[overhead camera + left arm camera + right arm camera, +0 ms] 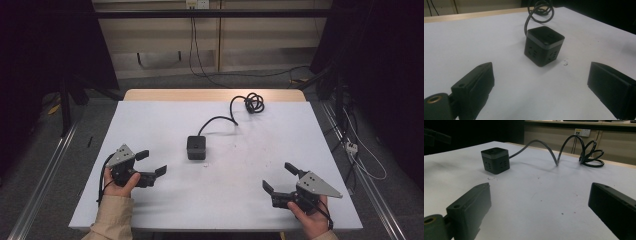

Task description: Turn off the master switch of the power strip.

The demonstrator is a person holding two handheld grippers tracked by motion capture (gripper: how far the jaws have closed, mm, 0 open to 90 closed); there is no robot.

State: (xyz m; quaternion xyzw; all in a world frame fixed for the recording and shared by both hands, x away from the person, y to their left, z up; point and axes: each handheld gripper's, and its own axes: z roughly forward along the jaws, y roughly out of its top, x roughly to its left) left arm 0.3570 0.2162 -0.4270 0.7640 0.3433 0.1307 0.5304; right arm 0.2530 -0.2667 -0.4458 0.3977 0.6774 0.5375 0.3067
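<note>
On the white surface (pixel 165 120) a black socket cube (pixel 196 147) sits; left gripper (pixel 151 163) and right gripper (pixel 280 178) flank it, jaws wide, empty.

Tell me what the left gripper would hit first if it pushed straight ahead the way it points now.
Probably the black socket cube. It sits ahead between the open jaws of the left gripper, slightly off centre, with bare table before it. Depth is hard to judge.

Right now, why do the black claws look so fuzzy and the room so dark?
Both gripper views: the jaws sit too close to the camera, so they blur, while the power cube stays sharper. High view: light falls on the white table; the surroundings are unlit.
</note>
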